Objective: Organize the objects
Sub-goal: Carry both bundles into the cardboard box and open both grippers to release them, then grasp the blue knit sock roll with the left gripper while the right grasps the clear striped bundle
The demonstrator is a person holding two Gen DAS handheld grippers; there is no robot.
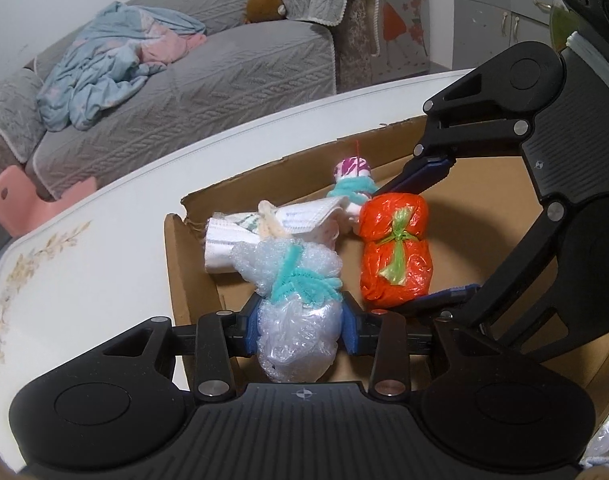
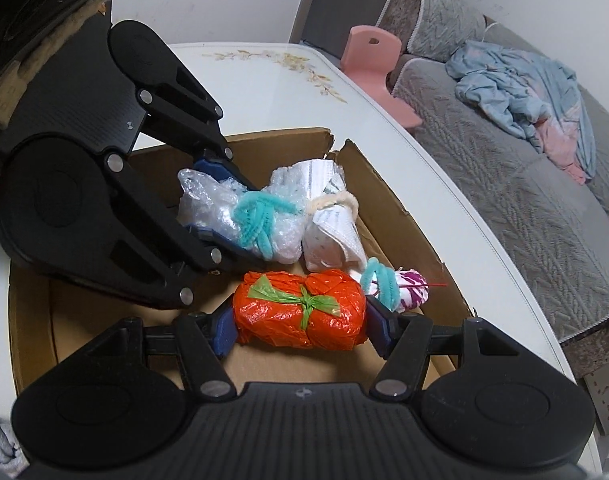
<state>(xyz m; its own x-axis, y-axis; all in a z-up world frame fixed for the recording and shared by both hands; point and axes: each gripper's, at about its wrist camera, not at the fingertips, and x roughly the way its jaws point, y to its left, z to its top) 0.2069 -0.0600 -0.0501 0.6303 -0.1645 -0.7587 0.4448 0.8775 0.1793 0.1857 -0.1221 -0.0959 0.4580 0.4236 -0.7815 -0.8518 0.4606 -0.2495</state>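
Note:
An open cardboard box (image 1: 176,264) (image 2: 404,208) stands on a white table. My left gripper (image 1: 302,320) (image 2: 248,220) is inside it, its blue pads pressed on a bubble-wrap bundle (image 1: 296,332) (image 2: 212,208) tied with teal pipe cleaner; the bundle rests low in the box. Beside it, my right gripper (image 2: 302,322) (image 1: 404,244) is shut on an orange plastic bundle (image 2: 300,312) (image 1: 396,248) tied with a green strip, which lies on the box floor. The two grippers sit close together.
In the box also lie a white mask bundle (image 1: 240,236) (image 2: 332,232) and a purple-white bundle (image 1: 352,172) (image 2: 412,284). The floral-printed table (image 1: 84,280) (image 2: 264,88) surrounds the box. A grey sofa (image 1: 184,92) and a pink stool (image 2: 368,60) stand beyond.

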